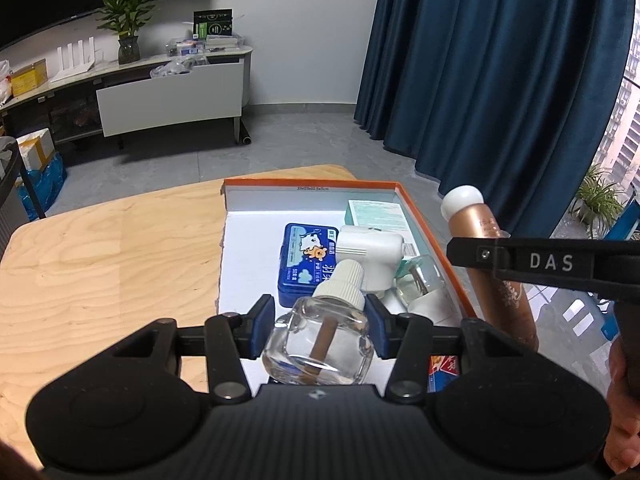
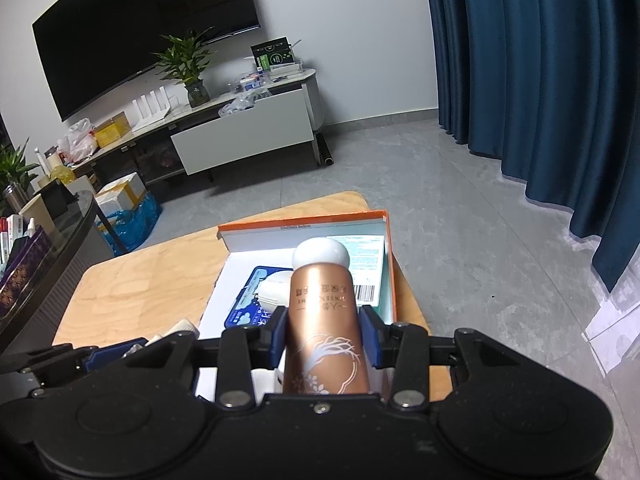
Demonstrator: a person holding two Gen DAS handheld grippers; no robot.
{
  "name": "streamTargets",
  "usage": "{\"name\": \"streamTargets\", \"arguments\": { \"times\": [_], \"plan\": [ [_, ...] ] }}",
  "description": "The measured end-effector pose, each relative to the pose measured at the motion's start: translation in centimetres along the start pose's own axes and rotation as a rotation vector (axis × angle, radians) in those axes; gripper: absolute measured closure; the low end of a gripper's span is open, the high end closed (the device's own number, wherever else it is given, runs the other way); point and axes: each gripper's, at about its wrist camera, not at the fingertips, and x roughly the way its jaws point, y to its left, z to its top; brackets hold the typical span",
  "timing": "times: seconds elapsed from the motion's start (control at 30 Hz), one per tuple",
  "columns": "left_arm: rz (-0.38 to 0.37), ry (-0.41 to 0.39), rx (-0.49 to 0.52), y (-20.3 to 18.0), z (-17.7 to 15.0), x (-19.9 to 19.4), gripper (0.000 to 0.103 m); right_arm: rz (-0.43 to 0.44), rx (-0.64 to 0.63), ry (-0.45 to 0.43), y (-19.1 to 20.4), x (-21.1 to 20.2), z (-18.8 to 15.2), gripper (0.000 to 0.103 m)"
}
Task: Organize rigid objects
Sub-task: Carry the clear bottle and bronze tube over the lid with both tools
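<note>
My left gripper (image 1: 320,330) is shut on a clear glass refill bottle (image 1: 320,348) with a white ribbed cap and a brown wick, held over the near end of an orange-rimmed white box (image 1: 432,224). In the box lie a blue tin (image 1: 298,264), a white plug-in device (image 1: 370,246), another clear refill bottle (image 1: 420,280) and a pale green carton (image 1: 376,210). My right gripper (image 2: 325,334) is shut on a copper-coloured bottle (image 2: 324,316) with a round white cap, above the box (image 2: 386,240). That bottle (image 1: 480,228) shows at the right of the left wrist view.
The box rests on a light wooden table (image 1: 108,264) whose right and far edges run close to it. Beyond lie grey floor, a white TV cabinet (image 1: 168,96) with clutter and a plant, and blue curtains (image 1: 492,76). A dark side table (image 2: 48,248) with items stands at left.
</note>
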Motion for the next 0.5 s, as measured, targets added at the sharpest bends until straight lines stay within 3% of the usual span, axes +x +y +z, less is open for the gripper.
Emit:
{"name": "streamTargets", "arguments": {
  "times": [0.5],
  "plan": [
    [-0.006,0.001,0.006,-0.33,-0.03,0.15,0.054,0.017,-0.016,0.01,0.03,0.2,-0.32,0.055]
  ]
}}
